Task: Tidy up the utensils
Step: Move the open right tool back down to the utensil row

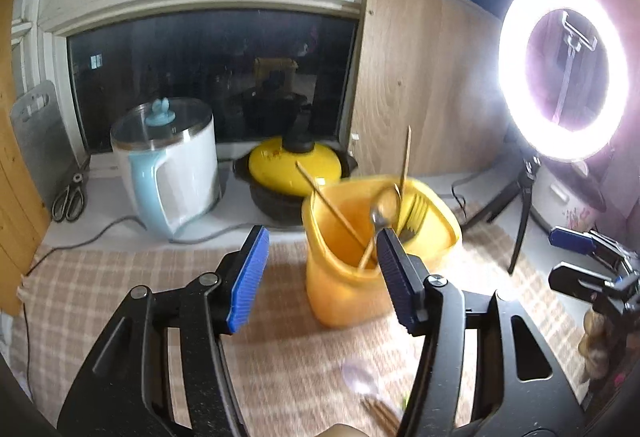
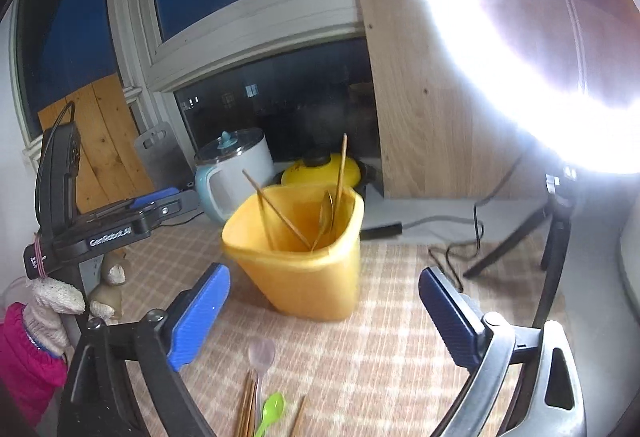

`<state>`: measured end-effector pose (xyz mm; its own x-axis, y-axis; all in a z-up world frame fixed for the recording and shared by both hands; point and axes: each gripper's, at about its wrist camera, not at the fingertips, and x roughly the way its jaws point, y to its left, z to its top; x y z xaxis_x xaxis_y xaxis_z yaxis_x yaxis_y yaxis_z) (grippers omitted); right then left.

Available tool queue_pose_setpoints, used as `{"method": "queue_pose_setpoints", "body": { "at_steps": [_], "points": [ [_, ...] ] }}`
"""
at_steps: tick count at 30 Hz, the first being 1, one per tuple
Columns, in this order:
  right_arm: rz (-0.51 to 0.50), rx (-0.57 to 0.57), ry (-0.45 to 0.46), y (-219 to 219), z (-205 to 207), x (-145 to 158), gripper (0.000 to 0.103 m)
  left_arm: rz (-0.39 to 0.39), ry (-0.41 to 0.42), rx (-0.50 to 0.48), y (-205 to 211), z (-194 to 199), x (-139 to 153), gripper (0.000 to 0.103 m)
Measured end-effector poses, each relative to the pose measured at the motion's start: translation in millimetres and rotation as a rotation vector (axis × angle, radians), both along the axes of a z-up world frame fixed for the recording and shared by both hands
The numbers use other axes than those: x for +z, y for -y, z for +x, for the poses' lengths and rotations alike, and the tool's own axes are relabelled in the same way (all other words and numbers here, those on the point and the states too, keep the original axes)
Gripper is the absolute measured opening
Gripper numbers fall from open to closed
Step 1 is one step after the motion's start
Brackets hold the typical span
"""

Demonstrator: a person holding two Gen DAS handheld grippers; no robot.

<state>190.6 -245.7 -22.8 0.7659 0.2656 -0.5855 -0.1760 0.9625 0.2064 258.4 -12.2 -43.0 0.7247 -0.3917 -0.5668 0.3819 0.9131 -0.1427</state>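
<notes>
A yellow plastic holder [image 1: 352,277] stands on the checked cloth and shows in the right wrist view too [image 2: 308,277]. In it are wooden chopsticks [image 1: 332,207], a metal spoon [image 1: 384,207] and a fork [image 1: 416,213]. My left gripper [image 1: 320,277] is open and empty just in front of the holder. My right gripper [image 2: 324,313] is open and empty, a little short of the holder. On the cloth below it lie a clear pink spoon [image 2: 262,353], a green spoon [image 2: 272,411] and more chopsticks [image 2: 246,409].
A white and blue kettle [image 1: 172,165] and a black pot with a yellow lid [image 1: 296,173] stand behind the holder by the window. Scissors [image 1: 70,197] lie at the left. A lit ring light on a tripod [image 1: 560,69] stands at the right, with cables nearby.
</notes>
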Motion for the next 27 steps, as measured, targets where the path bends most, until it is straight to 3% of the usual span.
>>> {"method": "queue_pose_setpoints", "body": {
  "at_steps": [8,13,21,27],
  "points": [
    [-0.028,0.040,-0.117,12,-26,-33,0.097,-0.014,-0.144,-0.013,-6,-24,-36,0.058],
    [0.006,0.066,-0.210,16,-36,-57,0.097,-0.021,-0.209,-0.008,-8,-39,-56,0.058],
    [0.009,0.121,-0.387,1,-44,-100,0.078,-0.016,-0.324,-0.018,-6,-63,-86,0.058],
    [-0.014,0.150,-0.469,-17,-53,-120,0.056,0.032,-0.433,0.004,12,-94,-113,0.054]
  ]
}}
